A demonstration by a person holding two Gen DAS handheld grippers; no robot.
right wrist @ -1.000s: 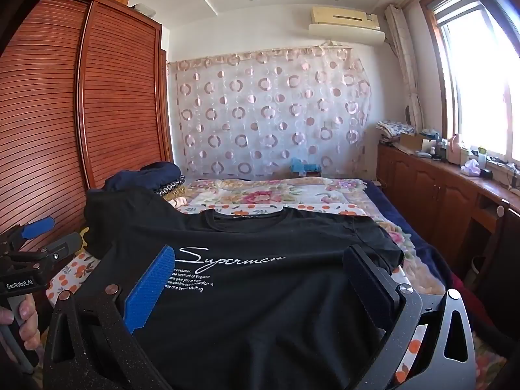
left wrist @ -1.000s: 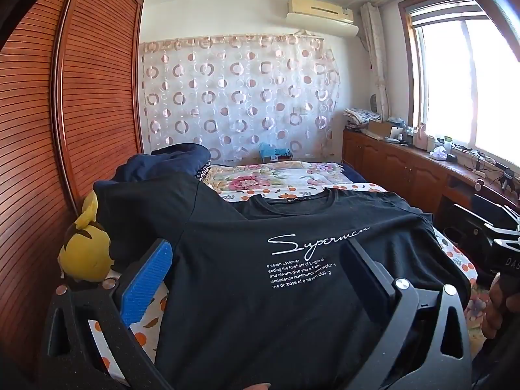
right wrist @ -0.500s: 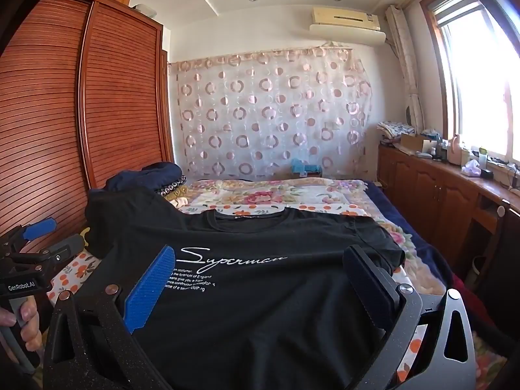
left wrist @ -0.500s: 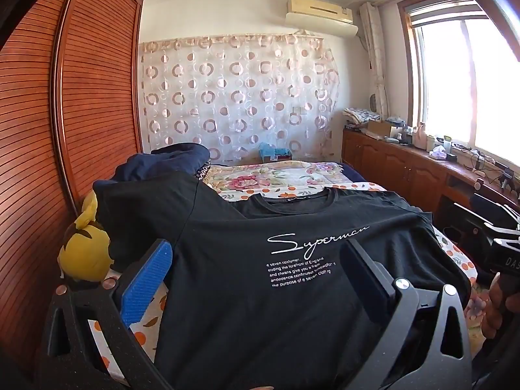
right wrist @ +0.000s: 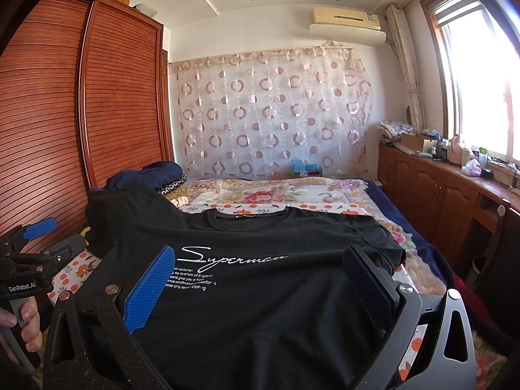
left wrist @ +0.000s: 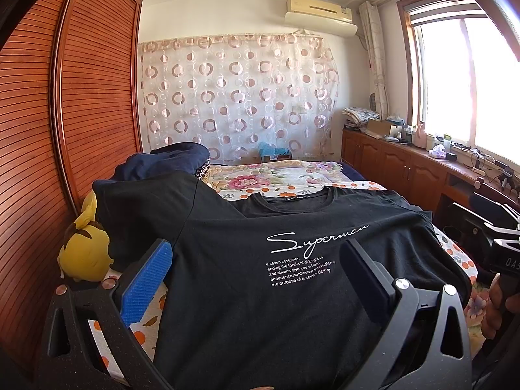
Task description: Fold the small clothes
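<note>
Black cloth fills the bottom of both views, so the lower hem of the T-shirt is cut off and I cannot see where it ends. Its left sleeve lies up over a yellow plush toy and hides part of it. The right sleeve drops off toward the side of the bed, and its edge is hard to make out.

The T-shirt lies flat, face up, spread across the orange-print sheet, with the neck hole pointing to the far curtain. White curly writing says "Superman", with small lines of words under it that are too tiny to read well.

The left gripper hangs over the shirt's near part with its blue finger and black finger spread wide, and nothing is between them. The right gripper is spread wide as well, over the shirt and holding nothing. A hand grips the left tool's handle, seen at the edge of the right view. A dark blue bundle sits by the wooden wardrobe.
</note>
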